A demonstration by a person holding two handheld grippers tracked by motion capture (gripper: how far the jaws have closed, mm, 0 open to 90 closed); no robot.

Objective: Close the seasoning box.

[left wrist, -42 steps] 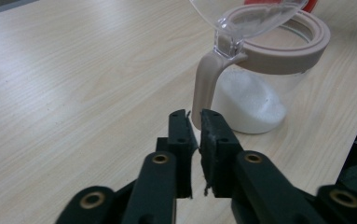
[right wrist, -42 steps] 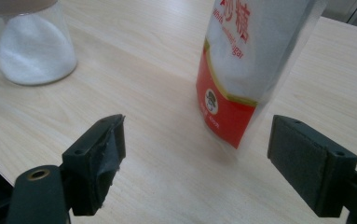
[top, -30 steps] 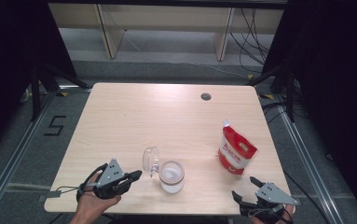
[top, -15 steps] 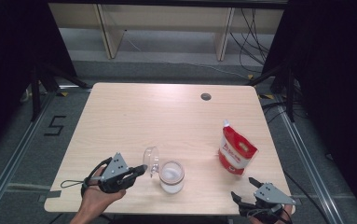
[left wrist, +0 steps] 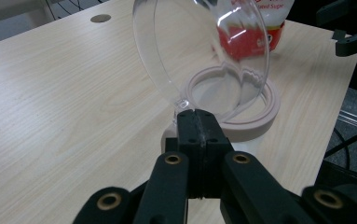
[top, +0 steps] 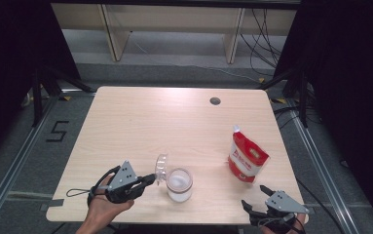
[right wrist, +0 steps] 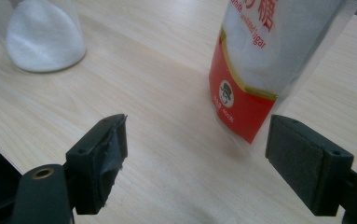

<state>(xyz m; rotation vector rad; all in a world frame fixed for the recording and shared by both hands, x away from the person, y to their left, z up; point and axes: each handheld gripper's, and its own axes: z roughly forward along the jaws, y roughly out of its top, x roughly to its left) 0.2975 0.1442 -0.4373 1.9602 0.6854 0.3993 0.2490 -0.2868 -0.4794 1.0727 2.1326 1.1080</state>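
A clear jar [top: 179, 184] part full of white sugar stands near the table's front edge, its pinkish rim [left wrist: 255, 121] uncovered. Its clear hinged lid [top: 161, 168] stands upright on the jar's left side. My left gripper [top: 151, 179] is shut, pad against pad, and its tips [left wrist: 199, 114] touch the lid's [left wrist: 199, 51] lower edge; nothing visible lies between the pads. A red and white sugar pouch [top: 246, 157] stands to the right. My right gripper [top: 254, 195] is open at the front right corner, its jaws [right wrist: 195, 140] wide apart just short of the pouch [right wrist: 260, 60].
The light wooden table [top: 150, 122] has a small round hole [top: 215, 101] near its far edge. Dark curtains flank both sides, and shelving with cables stands beyond the table. The jar [right wrist: 43, 37] lies left of the right gripper.
My left gripper has moved right, from beside the jar up to the standing lid, jaws shut throughout. The right gripper has stayed in place.
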